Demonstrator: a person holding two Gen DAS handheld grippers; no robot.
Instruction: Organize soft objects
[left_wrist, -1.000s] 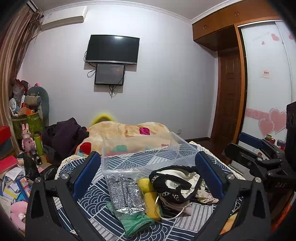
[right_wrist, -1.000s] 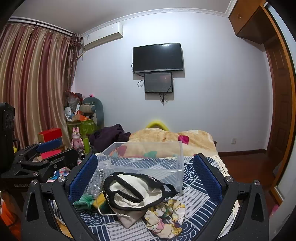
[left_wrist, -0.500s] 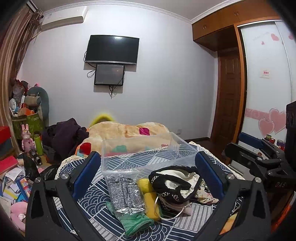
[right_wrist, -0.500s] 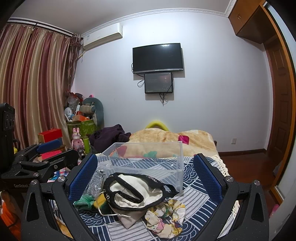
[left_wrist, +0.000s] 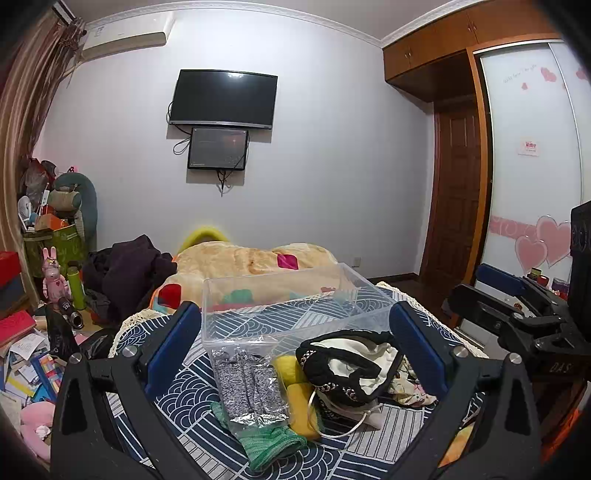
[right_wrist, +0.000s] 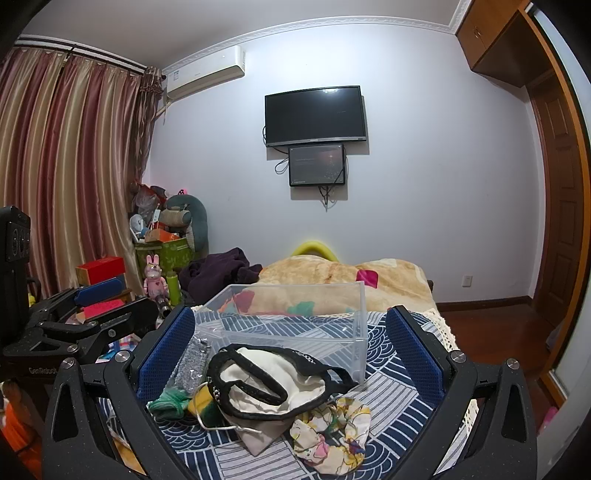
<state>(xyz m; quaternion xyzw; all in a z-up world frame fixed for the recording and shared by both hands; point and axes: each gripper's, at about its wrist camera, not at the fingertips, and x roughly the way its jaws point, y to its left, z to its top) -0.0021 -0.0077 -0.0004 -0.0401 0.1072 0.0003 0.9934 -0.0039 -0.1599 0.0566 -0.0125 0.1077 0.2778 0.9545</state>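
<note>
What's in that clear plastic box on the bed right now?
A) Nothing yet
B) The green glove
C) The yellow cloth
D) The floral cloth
A: the clear plastic box shows only the patterned bedspread through its walls, while the floral cloth and the other soft items lie in front of it, and both the left gripper and right gripper are open.

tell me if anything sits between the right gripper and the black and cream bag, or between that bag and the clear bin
Nothing visible does. The right gripper is open with the black and cream bag lying straight ahead between its fingers. The clear bin stands directly behind the bag with its top open.
</note>
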